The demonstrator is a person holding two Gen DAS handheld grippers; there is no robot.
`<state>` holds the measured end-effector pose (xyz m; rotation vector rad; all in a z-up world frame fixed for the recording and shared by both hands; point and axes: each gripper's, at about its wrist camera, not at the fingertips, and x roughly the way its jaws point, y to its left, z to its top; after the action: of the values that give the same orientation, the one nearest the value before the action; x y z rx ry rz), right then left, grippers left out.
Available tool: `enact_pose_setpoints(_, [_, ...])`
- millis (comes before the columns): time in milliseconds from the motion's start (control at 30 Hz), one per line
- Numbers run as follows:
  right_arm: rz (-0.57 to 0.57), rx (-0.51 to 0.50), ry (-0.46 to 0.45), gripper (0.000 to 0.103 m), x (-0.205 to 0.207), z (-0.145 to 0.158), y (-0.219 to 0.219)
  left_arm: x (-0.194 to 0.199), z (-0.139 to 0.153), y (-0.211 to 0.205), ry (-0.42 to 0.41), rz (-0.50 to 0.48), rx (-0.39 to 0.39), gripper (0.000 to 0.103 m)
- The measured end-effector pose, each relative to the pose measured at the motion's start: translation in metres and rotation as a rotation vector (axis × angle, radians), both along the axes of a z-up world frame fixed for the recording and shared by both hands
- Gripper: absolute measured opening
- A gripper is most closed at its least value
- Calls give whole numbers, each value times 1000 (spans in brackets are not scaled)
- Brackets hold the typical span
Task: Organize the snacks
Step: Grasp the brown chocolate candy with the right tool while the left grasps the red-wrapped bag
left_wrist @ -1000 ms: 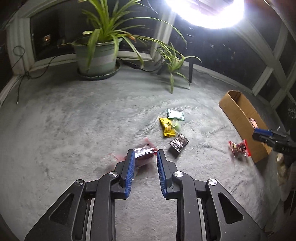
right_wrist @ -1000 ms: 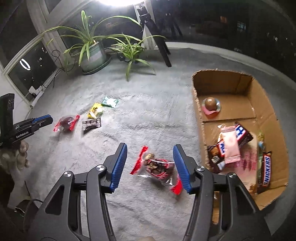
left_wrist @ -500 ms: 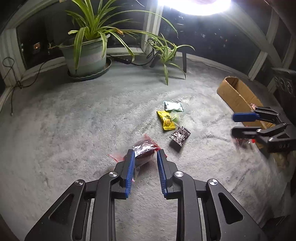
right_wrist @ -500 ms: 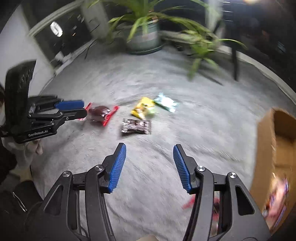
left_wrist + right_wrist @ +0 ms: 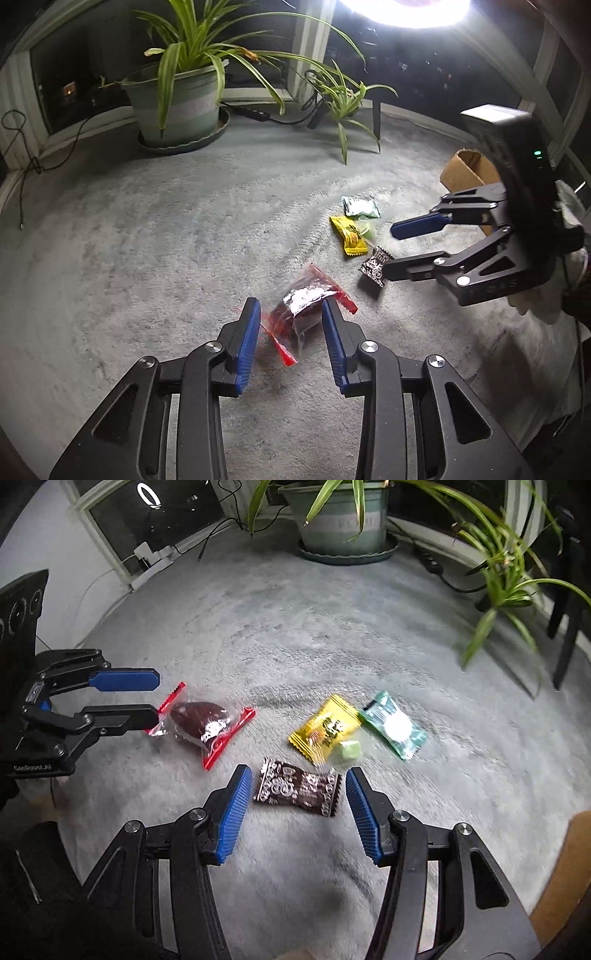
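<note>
A clear packet with red edges (image 5: 303, 306) holding a dark snack lies on the grey carpet between the fingers of my left gripper (image 5: 291, 321). Its jaws are opening and the pads stand clear of the wrapper. In the right wrist view the same packet (image 5: 203, 720) lies just past the left gripper (image 5: 158, 698). My right gripper (image 5: 297, 797) is open, with a dark brown patterned packet (image 5: 295, 790) lying untouched between its fingers. Beyond it lie a yellow packet (image 5: 325, 727), a green packet (image 5: 393, 725) and a small pale green candy (image 5: 347, 751). From the left wrist, the right gripper (image 5: 389, 251) hovers over the dark packet (image 5: 373, 271).
A cardboard box (image 5: 465, 171) stands at the right, behind the right gripper. A large potted plant (image 5: 173, 110) and a smaller plant (image 5: 343, 99) stand by the windows at the back, with cables along the wall. A dark furniture leg (image 5: 376, 114) rises near the small plant.
The left jaws have widened around the red-edged packet. The right gripper has swung left, away from the box and the packet near it, and now stands over the dark brown packet.
</note>
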<state>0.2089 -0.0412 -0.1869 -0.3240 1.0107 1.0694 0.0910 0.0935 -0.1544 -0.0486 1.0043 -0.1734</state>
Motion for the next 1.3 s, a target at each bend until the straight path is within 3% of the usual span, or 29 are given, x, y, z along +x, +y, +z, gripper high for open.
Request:
enact_pose_setpoints(267, [19, -8, 52, 56, 8, -12, 17, 1, -1, 3, 5, 8, -26, 33])
enact_pose_setpoints(600, [103, -51, 59, 56, -16, -12, 10, 1, -3, -3, 2, -22, -19, 33])
enact_pose_setpoints(733, [140, -87, 0, 56, -31, -13, 11, 3, -8, -9, 11, -56, 7, 33])
enact_pose_setpoints(867, [158, -123, -57, 56, -39, -13, 17, 10, -15, -16, 21, -99, 84, 33])
enact_pose_setpoints(900, [157, -129, -72, 56, -40, -13, 19, 12, -17, -16, 23, -102, 93, 38])
enact_pose_setpoints(967, [148, -148, -112, 50, -42, -14, 22, 17, -20, -18, 28, -109, 111, 48])
enact_pose_setpoints(1067, [138, -163, -145, 40, -42, -14, 21, 23, -26, -20, 38, -121, 129, 48])
enact_pose_setpoints(1300, [113, -144, -114, 32, -36, -12, 10, 26, -36, -20, 43, -114, 130, 45])
